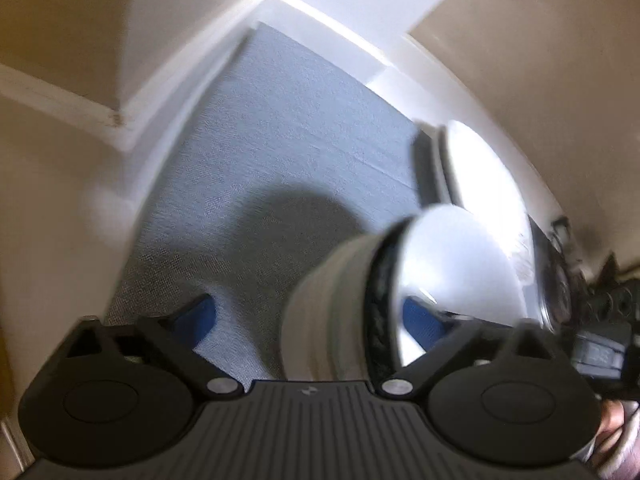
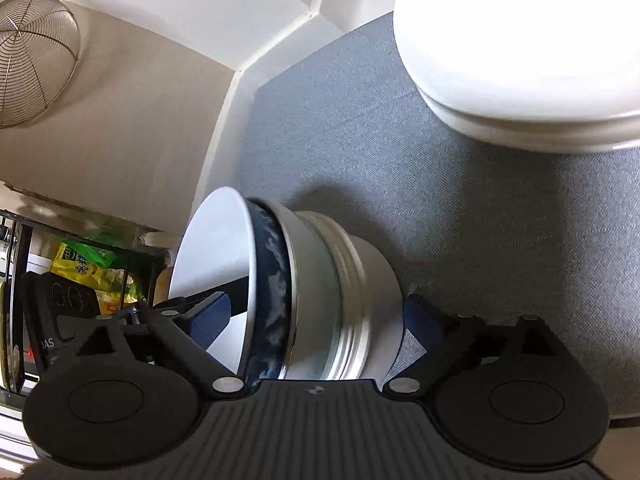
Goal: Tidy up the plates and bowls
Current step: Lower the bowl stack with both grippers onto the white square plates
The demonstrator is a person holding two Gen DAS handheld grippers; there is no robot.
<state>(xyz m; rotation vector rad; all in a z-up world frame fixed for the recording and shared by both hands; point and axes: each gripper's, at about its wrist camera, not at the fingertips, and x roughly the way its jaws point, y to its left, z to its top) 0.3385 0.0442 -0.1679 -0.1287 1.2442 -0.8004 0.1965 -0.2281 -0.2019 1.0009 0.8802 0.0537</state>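
- Left tool: fingers spread wide, one blue pad inside the bowls, not clamped.
- Right tool: open too, straddling the same nested bowls on the grey mat.
- Plates sit stacked far right. Sorting looks nearly done; only final placement seems left.

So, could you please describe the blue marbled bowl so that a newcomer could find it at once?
Start at the grey mat lining the shelf. Between the right gripper fingers stands a nested bowl stack, apart from the white plates. The blue marbled bowl is the innermost one: dark blue mottled outside, white inside, while the bowls beneath it are plain white.
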